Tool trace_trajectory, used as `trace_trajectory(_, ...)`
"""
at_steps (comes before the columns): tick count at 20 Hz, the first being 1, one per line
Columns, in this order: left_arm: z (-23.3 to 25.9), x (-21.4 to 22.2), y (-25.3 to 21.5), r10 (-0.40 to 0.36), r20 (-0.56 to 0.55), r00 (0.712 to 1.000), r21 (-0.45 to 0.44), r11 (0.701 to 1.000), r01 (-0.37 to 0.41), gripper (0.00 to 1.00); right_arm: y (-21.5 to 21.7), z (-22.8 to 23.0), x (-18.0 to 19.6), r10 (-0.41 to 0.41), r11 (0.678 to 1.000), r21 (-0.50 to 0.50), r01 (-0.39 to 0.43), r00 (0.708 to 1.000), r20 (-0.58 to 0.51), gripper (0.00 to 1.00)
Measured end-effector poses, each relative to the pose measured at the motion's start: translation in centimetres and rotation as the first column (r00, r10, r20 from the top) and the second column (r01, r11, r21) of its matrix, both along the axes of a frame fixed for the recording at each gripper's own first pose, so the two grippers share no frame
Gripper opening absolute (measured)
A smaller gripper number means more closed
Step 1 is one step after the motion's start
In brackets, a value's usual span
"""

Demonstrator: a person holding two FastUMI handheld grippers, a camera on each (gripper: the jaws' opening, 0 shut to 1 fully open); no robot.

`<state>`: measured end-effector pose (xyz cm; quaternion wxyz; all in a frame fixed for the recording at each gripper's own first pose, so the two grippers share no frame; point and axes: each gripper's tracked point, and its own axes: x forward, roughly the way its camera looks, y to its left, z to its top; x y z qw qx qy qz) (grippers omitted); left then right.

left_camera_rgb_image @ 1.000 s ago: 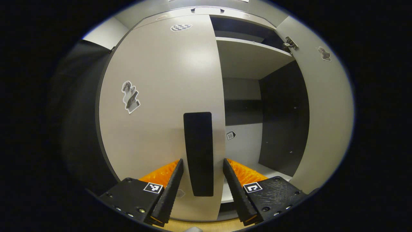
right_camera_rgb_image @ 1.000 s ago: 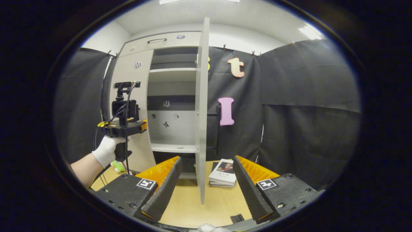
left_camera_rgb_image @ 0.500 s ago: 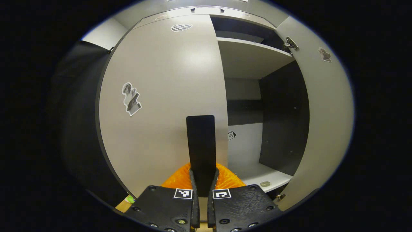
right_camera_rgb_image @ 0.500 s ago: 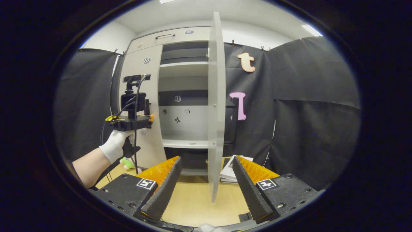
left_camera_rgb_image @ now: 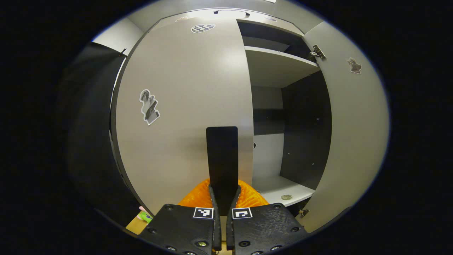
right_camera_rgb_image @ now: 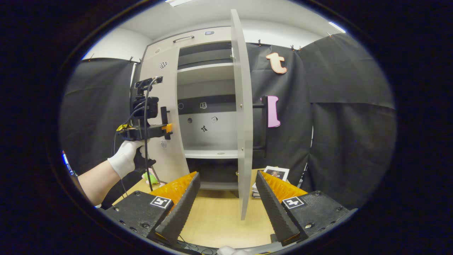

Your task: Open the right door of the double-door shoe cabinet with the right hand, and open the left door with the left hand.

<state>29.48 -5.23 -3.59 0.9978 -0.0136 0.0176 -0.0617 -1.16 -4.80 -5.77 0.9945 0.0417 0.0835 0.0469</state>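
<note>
Left tongs [left_camera_rgb_image: 222,198] clenched on the flat black bar handle [left_camera_rgb_image: 222,159] of the pale grey left cabinet door [left_camera_rgb_image: 184,106] — both fingers pressed against the handle's lower end. Left door barely ajar, near the cabinet front. Seen from the right gripper view, held by a white-gloved hand [right_camera_rgb_image: 124,161] at the door's edge. Right tongs [right_camera_rgb_image: 226,198] released, fingers spread wide above the light wooden counter [right_camera_rgb_image: 216,223]. Pale grey right cabinet door [right_camera_rgb_image: 242,117] swung fully out — edge-on between the spread fingers, untouched. Grey inner shelf [right_camera_rgb_image: 210,153] exposed.
</note>
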Motion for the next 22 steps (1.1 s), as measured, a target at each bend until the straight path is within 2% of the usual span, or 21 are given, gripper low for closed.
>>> trace_trajectory(11, -0.4, -6.3, 3.6, 0.037, -0.007, 0.999, -0.019, 0.999, -0.037, 0.05, 2.2, -0.1, 0.6, 0.128, 0.992, 0.001, -0.128, 0.992, -0.003, 0.99)
trace_trajectory(21, -1.2, -11.2, 9.4, 0.089, 0.001, 0.996, -0.018, 0.996, -0.089, 0.04, 4.0, -1.0, 1.0, 0.172, 0.985, 0.000, -0.172, 0.985, -0.032, 0.99)
trace_trajectory(22, -1.0, -11.5, 9.8, 0.089, -0.003, 0.996, -0.021, 0.996, -0.089, 0.00, 4.3, -1.0, 1.2, 0.175, 0.985, -0.001, -0.175, 0.984, -0.031, 0.99)
